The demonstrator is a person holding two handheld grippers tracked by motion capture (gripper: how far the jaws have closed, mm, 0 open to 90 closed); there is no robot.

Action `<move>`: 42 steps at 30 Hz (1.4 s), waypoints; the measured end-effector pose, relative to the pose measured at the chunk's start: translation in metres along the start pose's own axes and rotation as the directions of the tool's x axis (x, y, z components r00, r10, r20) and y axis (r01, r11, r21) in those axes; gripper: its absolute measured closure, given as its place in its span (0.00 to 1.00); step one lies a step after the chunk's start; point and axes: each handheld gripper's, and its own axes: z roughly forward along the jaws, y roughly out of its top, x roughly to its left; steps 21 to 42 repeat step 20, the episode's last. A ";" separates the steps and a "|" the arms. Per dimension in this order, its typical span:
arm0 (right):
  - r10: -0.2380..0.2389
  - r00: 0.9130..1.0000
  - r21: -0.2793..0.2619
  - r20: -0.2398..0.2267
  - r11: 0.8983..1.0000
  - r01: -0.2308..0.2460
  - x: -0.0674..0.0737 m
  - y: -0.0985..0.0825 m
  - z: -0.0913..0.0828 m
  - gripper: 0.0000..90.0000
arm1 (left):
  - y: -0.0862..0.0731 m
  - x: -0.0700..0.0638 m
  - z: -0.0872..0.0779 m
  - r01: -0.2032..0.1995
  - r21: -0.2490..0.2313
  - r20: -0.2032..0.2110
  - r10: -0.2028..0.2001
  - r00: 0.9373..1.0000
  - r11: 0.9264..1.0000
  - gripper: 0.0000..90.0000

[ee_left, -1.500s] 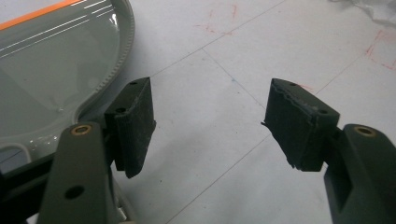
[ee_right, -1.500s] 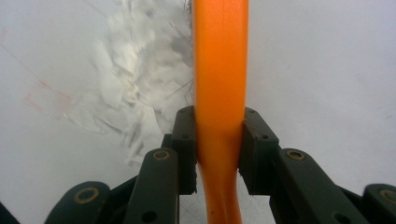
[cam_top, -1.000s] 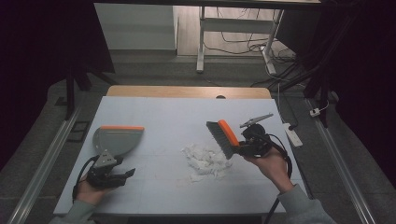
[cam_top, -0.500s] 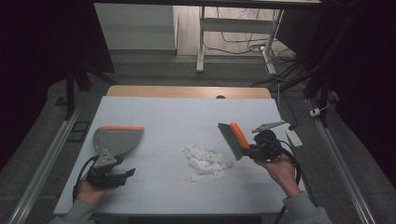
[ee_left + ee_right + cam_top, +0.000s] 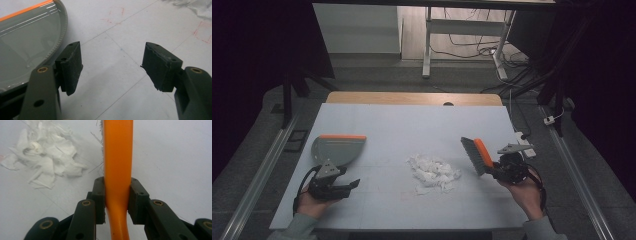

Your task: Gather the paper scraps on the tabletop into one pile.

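A pile of torn white paper scraps (image 5: 433,172) (image 5: 45,157) lies in the middle of the white table (image 5: 412,125). My right gripper (image 5: 498,171) (image 5: 117,200) is shut on the orange handle of a hand brush (image 5: 477,155) (image 5: 117,157), right of the pile, with its dark bristles facing the scraps. A grey dustpan (image 5: 337,149) (image 5: 25,42) with an orange edge lies at the left. My left gripper (image 5: 346,186) (image 5: 112,67) stands open just in front of the dustpan, low over the table, nothing between its jaws.
The table's wooden far edge (image 5: 412,98) borders a floor with a desk frame (image 5: 427,45) and cables (image 5: 512,70). A white power strip (image 5: 524,145) lies off the table's right side. Red pen marks (image 5: 202,32) dot the tabletop near the scraps.
My right gripper has carried the brush to the right and lower, away from the pile of scraps. The left gripper and the dustpan have stayed put.
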 end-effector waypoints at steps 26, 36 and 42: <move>-0.045 0.999 -0.054 0.008 0.997 0.046 -0.002 -0.013 -0.001 0.78 | 0.003 -0.003 0.001 -0.002 0.000 0.000 0.002 1.000 1.000 0.36; -0.045 0.999 -0.054 0.008 0.997 0.046 -0.002 -0.013 -0.001 0.78 | 0.003 -0.003 0.001 -0.002 0.000 0.000 0.002 1.000 1.000 0.36; -0.045 0.999 -0.054 0.008 0.997 0.046 -0.002 -0.013 -0.001 0.78 | 0.003 -0.003 0.001 -0.002 0.000 0.000 0.002 1.000 1.000 0.36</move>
